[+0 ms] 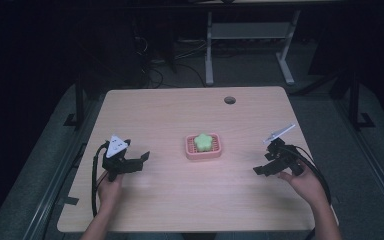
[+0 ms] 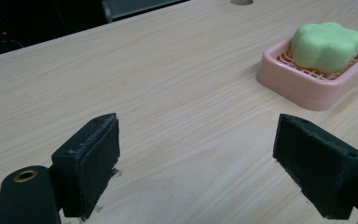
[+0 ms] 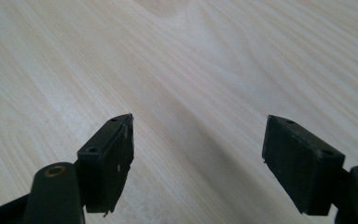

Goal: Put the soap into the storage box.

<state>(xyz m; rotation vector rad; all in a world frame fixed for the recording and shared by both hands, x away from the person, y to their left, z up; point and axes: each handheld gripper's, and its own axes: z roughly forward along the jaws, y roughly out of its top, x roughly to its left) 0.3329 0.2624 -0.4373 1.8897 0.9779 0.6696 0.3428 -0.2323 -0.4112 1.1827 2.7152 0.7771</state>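
With both grippers' fingers spread wide and empty, the left gripper (image 1: 139, 161) did best approaching the green soap (image 2: 327, 45) at two o'clock, squarely above its pink dish (image 2: 307, 86).

Open table around both grippers, one obstacle in the middle

Ahead of the left gripper (image 2: 198, 154), bare wood runs between its wide-apart jaws; the pink soap dish (image 2: 307, 84) with the green soap (image 2: 325, 45) sits ahead and to its right (well apart from the jaw tips). The right gripper (image 3: 198, 161), jaws also spread, faces only bare table (image 3: 214, 60) with nothing blocking its path.
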